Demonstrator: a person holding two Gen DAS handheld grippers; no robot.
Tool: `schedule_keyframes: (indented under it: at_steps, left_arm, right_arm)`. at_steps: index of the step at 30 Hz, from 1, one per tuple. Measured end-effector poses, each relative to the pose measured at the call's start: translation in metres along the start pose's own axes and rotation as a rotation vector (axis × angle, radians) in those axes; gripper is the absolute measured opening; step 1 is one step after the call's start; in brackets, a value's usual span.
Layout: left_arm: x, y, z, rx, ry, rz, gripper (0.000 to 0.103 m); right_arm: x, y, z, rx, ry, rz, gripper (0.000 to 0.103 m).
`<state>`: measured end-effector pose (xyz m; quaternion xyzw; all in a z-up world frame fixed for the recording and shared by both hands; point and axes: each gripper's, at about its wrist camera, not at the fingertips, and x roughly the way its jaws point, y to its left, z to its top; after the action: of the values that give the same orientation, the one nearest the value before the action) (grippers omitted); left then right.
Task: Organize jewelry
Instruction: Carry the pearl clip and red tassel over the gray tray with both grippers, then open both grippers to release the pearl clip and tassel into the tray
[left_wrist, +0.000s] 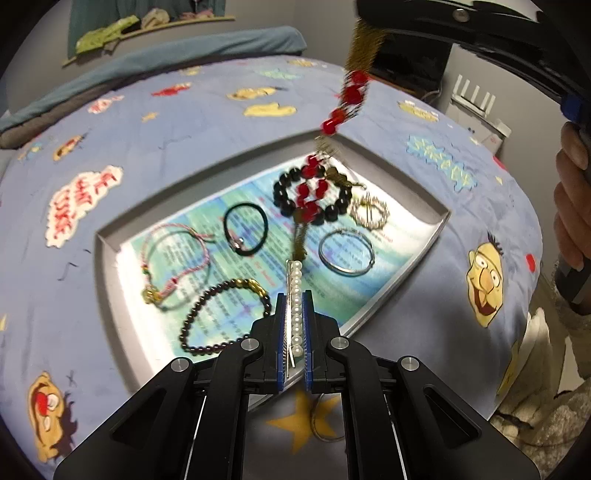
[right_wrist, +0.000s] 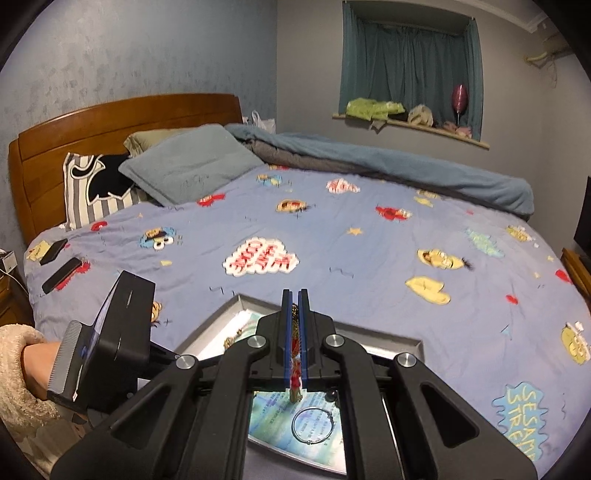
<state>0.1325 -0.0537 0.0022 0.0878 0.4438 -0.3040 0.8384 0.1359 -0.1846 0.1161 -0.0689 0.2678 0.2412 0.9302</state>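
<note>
Grey tray (left_wrist: 114, 236) on a cartoon-print bedspread (left_wrist: 184, 122), lined with a printed sheet — contents as follows. Toward the far right corner: black bead bracelet (left_wrist: 334, 212), with a small silver ring-shaped piece (left_wrist: 369, 214) beside it. Right side: plain silver bangle (left_wrist: 346, 251). Middle: black hair tie (left_wrist: 245, 229). Left side: pink woven cord bracelet (left_wrist: 177, 266). Near edge: dark bead bracelet with gold beads (left_wrist: 221, 317). Left gripper (left_wrist: 294, 332): fingers clamped on a pearl hair clip (left_wrist: 295, 314) above the tray's near edge. Right gripper (right_wrist: 294, 332): fingers together on a red-bead and gold chain necklace (left_wrist: 351, 92) — it hangs over the tray's far right part, blurred.
</note>
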Motion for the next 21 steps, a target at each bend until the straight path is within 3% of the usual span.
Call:
schedule_keyframes:
  at_steps: [10, 21]
  left_arm:
    - [0.021, 0.002, -0.002, -0.01, 0.048, -0.03, 0.009]
    - [0.02, 0.003, -0.003, -0.035, 0.03, -0.022, 0.009]
  right_arm:
    - [0.045, -0.021, -0.036, 0.1, 0.128, 0.047, 0.003]
    - [0.068, -0.027, -0.059, 0.142, 0.199, 0.058, 0.003]
